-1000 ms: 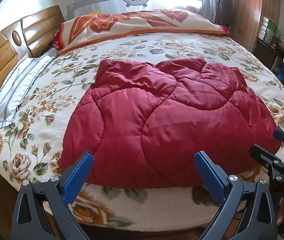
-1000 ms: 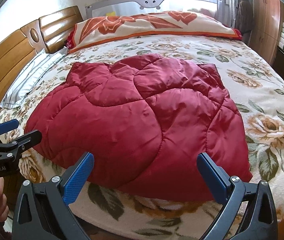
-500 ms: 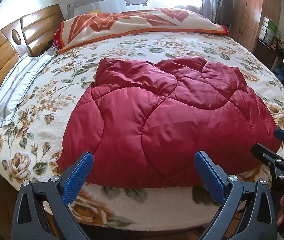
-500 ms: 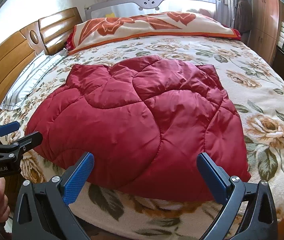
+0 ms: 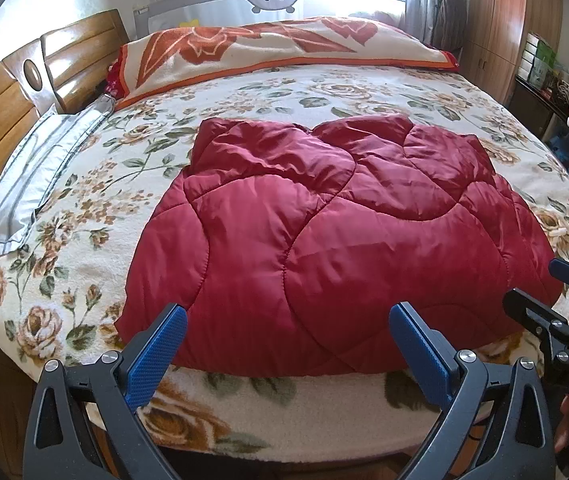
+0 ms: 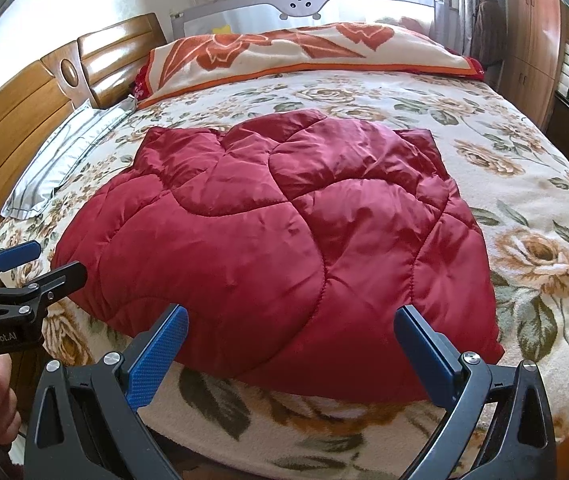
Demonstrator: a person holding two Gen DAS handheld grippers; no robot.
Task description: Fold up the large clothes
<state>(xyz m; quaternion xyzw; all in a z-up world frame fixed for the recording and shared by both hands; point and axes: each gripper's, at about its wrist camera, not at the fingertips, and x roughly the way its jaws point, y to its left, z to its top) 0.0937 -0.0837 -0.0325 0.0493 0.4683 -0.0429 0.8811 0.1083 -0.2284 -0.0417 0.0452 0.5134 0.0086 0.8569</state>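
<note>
A large dark-red quilted padded garment (image 5: pixel 324 232) lies spread flat on the floral bed, its near hem close to the bed's front edge. It also shows in the right wrist view (image 6: pixel 284 240). My left gripper (image 5: pixel 284 340) is open and empty, held just in front of the hem's left part. My right gripper (image 6: pixel 290 342) is open and empty, just in front of the hem's right part. Each gripper shows at the edge of the other's view, the right gripper (image 5: pixel 556 292) and the left gripper (image 6: pixel 32 264), both open.
The bed (image 5: pixel 284 412) has a floral cover. A grey striped pillow (image 5: pixel 32 176) lies by the wooden headboard (image 5: pixel 0 112) on the left. A folded orange-flowered blanket (image 5: pixel 268 48) lies along the far side. Wardrobes (image 5: pixel 496 12) and cluttered shelves (image 5: pixel 556 72) stand at right.
Both grippers have drifted slightly; the garment sits a touch lower and closer in the views. Nothing was grasped or released.
</note>
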